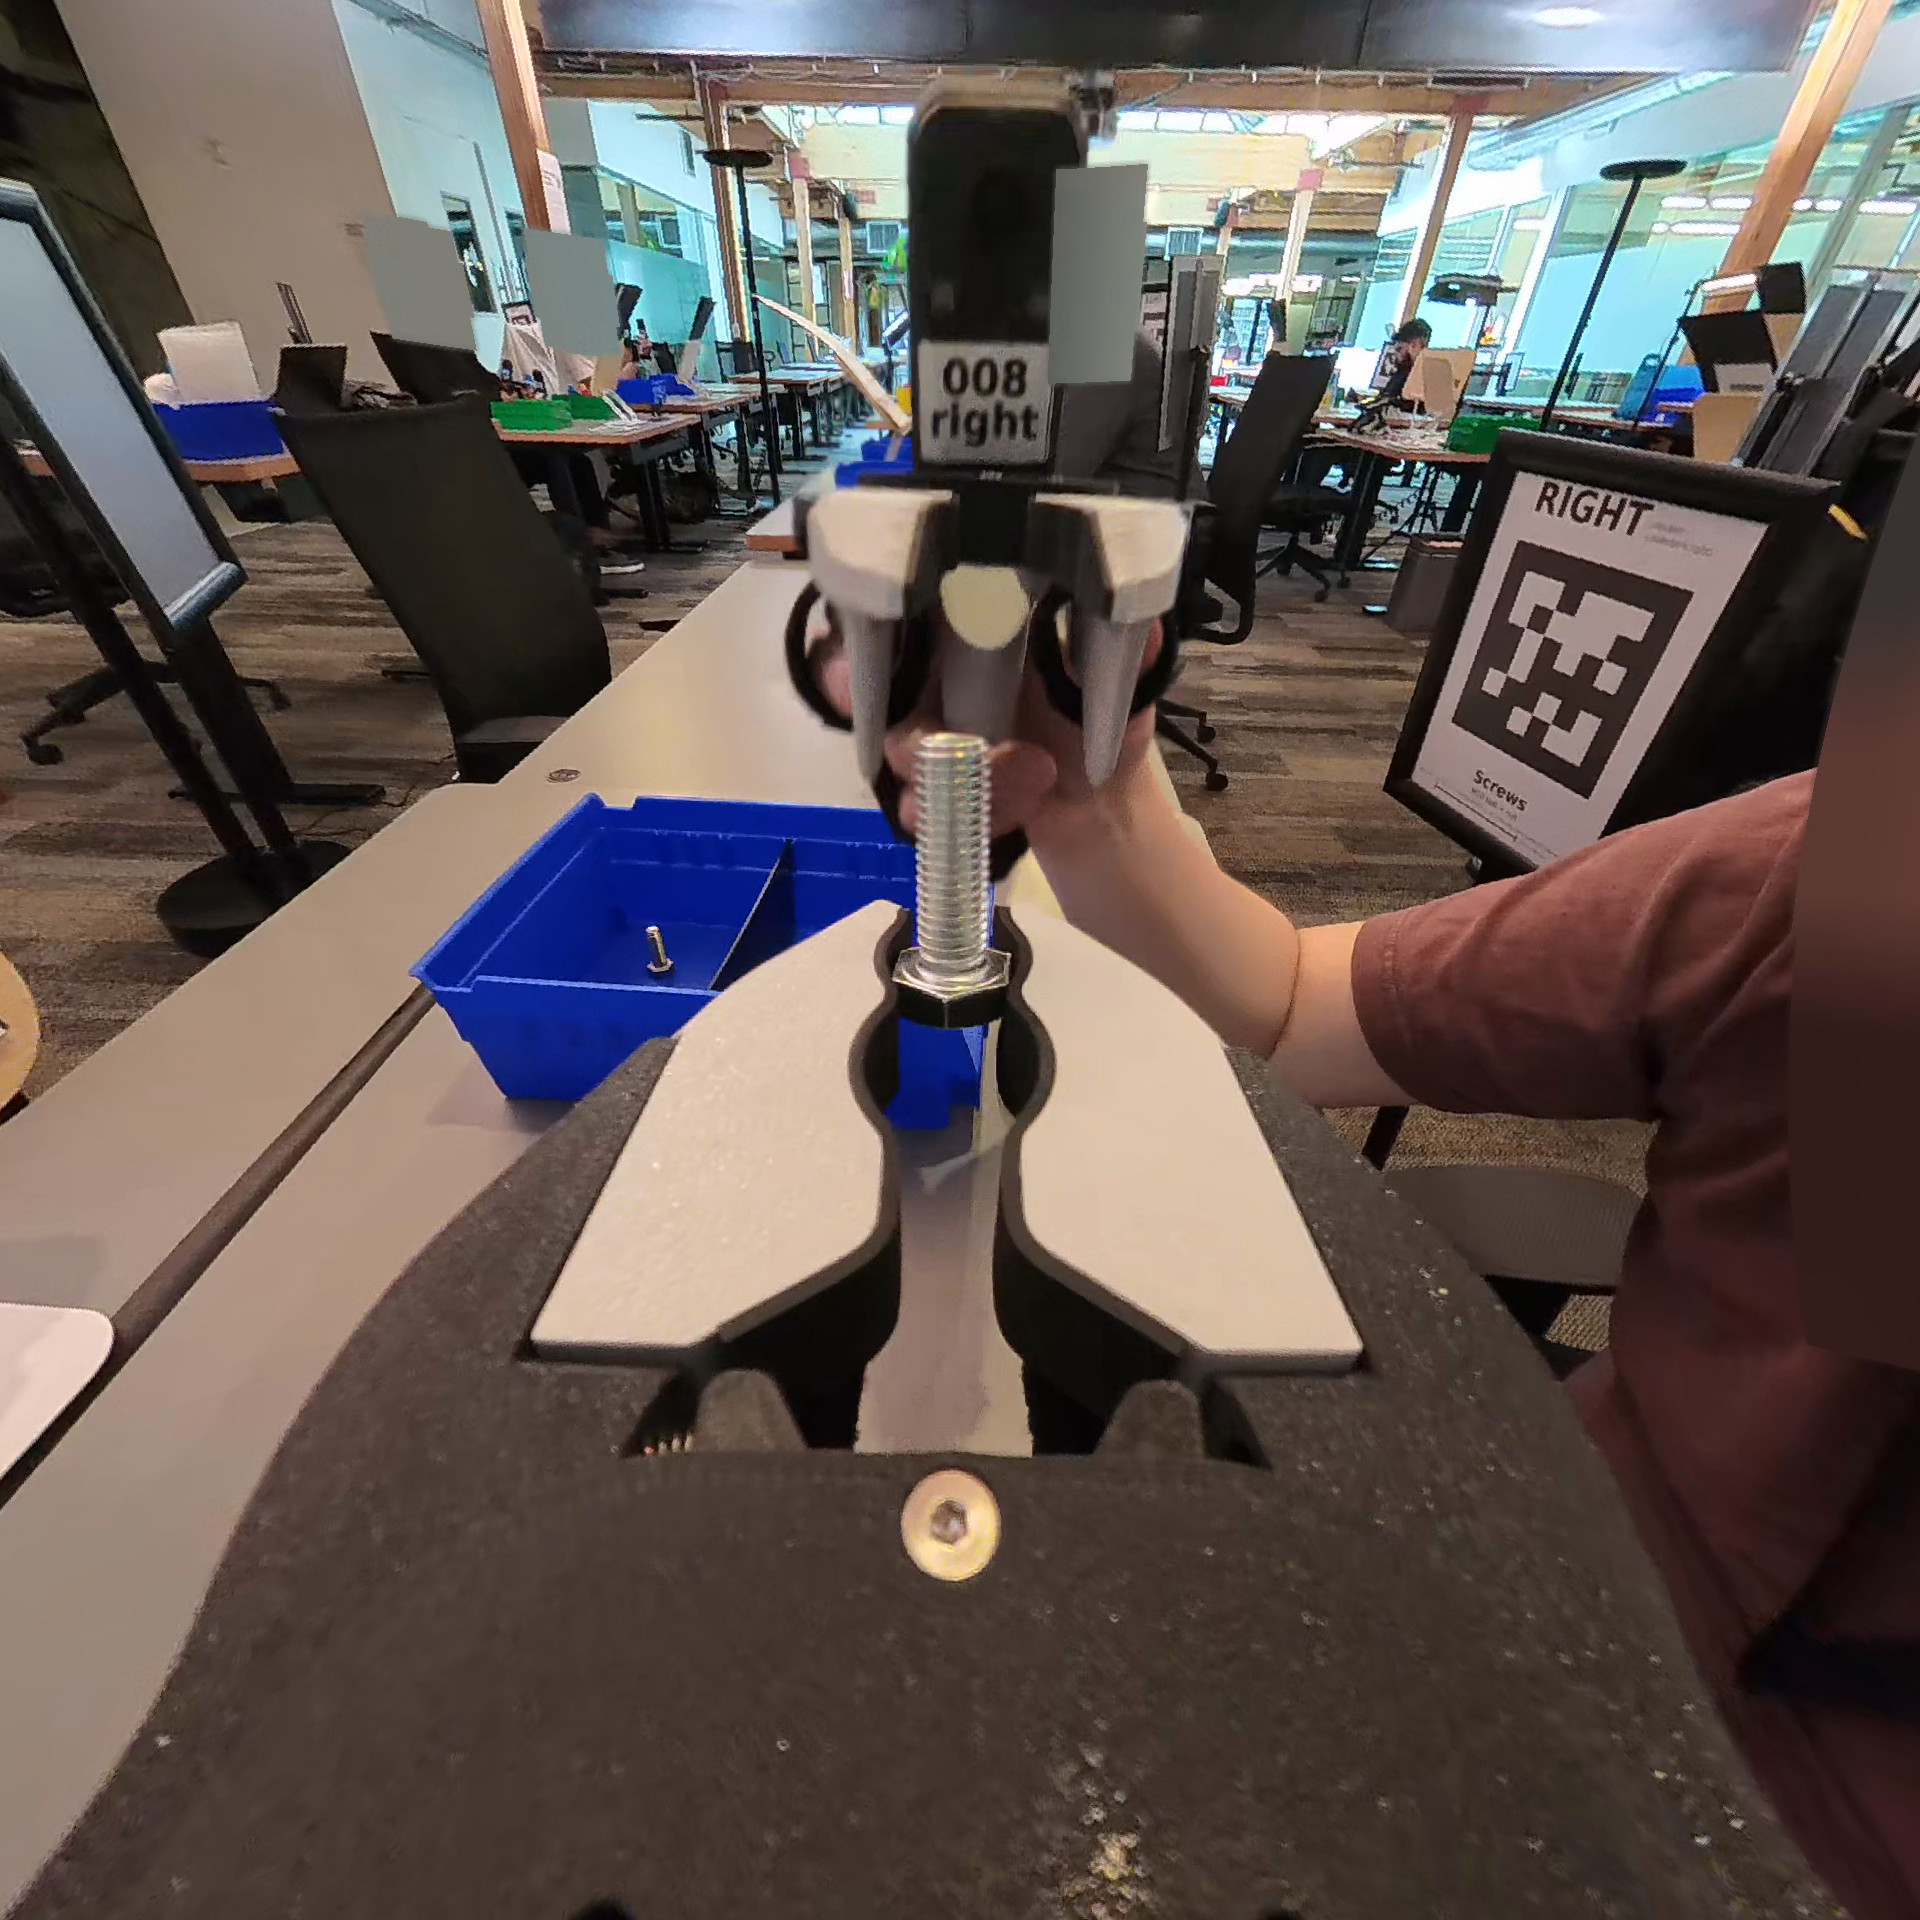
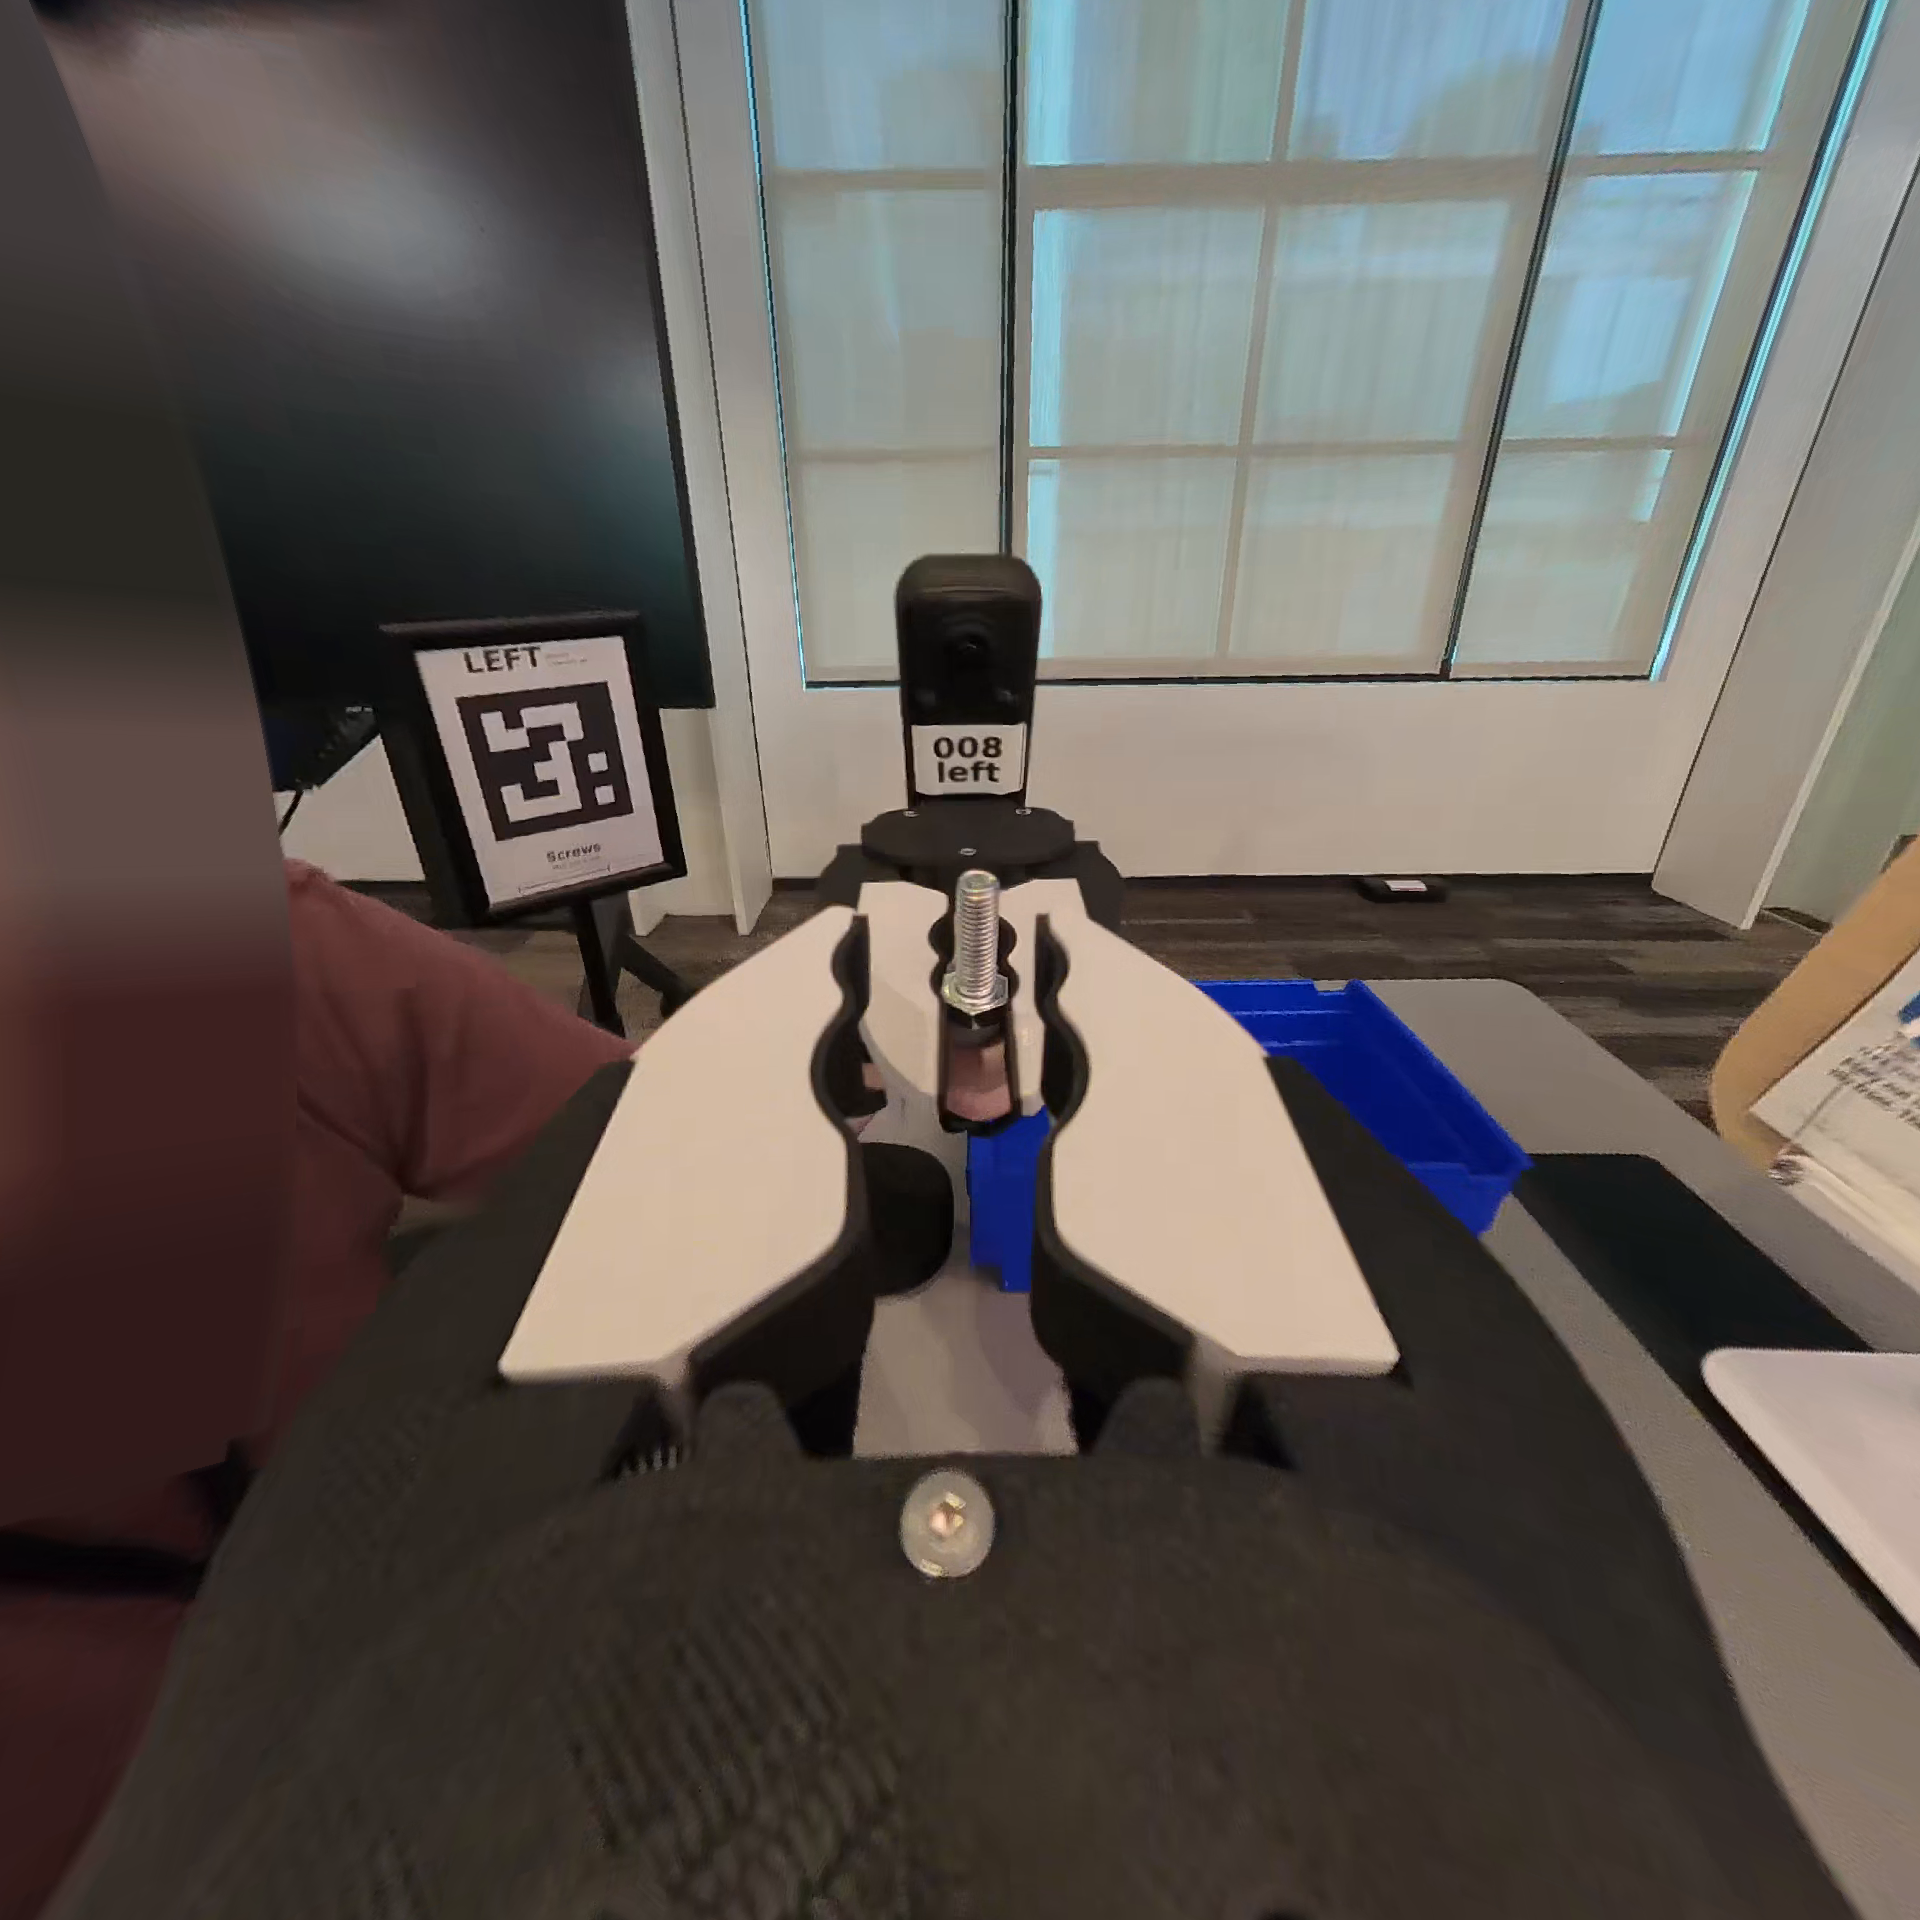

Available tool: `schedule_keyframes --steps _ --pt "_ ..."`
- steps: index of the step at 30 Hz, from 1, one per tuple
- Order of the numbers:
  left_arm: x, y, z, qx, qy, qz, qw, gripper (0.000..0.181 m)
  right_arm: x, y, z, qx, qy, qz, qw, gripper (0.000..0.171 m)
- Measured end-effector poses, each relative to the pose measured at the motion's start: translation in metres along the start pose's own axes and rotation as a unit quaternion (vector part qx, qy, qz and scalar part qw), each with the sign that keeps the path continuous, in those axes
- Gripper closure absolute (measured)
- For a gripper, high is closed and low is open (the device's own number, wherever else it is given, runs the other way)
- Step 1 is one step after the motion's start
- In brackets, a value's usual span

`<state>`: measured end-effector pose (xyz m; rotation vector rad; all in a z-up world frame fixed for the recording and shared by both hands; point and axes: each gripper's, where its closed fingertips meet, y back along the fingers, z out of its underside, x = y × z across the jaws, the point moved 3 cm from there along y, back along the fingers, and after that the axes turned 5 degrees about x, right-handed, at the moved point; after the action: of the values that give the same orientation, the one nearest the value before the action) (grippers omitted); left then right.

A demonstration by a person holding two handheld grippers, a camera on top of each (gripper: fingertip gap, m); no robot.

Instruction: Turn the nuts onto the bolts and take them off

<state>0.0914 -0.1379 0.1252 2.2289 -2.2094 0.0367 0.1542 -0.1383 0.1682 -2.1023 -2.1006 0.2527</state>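
Spanning the lower middle of the left wrist view, the grey table (image 1: 260, 1039) carried a blue bin (image 1: 582, 935) left of centre, with one small spare bolt (image 1: 656, 950) on its floor. Above it the left gripper (image 1: 948, 992) had its tips closed on the hex head of an upright bolt (image 1: 948, 852), the head sitting in the notch near the frame's centre. A nut (image 2: 971, 994) sat low on the threads in the right wrist view. The right gripper (image 2: 951, 966) stood open around the bolt, touching nothing I could make out. Closing off-centre could knock the bolt askew in its hold, or pinch bare threads instead of the nut.
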Motion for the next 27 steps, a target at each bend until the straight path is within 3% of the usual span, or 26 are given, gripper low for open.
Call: schedule_keyframes --steps 6,8,10,11,13,15,17,20,23,27 --pt "0.002 -0.004 0.004 -0.014 0.001 0.007 1.000 0.167 0.006 -0.028 0.032 -0.020 -0.030 -0.005 0.999 0.143" --pt "0.002 -0.006 0.007 -0.019 0.005 0.011 1.000 0.167 0.005 -0.032 0.036 -0.025 -0.013 -0.003 1.000 0.161" --pt "0.001 -0.006 0.008 -0.023 0.009 0.013 1.000 0.167 0.005 -0.030 0.035 -0.035 0.009 0.006 0.999 0.161" --pt "-0.001 -0.005 0.008 -0.022 0.009 0.007 1.000 0.162 0.006 -0.026 0.031 -0.036 0.016 0.009 0.999 0.161" --pt "-0.009 -0.001 0.008 -0.031 0.007 -0.027 0.999 0.131 0.014 -0.005 0.014 -0.039 0.028 0.042 0.998 0.161" --pt "-0.016 0.006 0.007 -0.046 -0.010 -0.062 0.997 0.129 0.045 0.040 0.001 -0.085 0.064 0.144 0.984 0.161" --pt "-0.019 0.012 0.004 -0.049 -0.019 -0.081 0.995 0.134 0.095 0.112 0.010 -0.180 0.086 0.298 0.934 0.161" --pt "-0.021 0.015 0.002 -0.045 -0.017 -0.087 0.995 0.136 0.161 0.220 0.061 -0.287 -0.012 0.447 0.847 0.161" --pt "-0.025 0.014 0.009 -0.068 -0.011 -0.091 0.994 0.137 0.186 0.270 0.128 -0.355 -0.189 0.461 0.791 0.160" --pt "-0.026 0.008 0.018 -0.095 -0.013 -0.088 0.992 0.139 0.193 0.302 0.171 -0.463 -0.231 0.487 0.704 0.160"
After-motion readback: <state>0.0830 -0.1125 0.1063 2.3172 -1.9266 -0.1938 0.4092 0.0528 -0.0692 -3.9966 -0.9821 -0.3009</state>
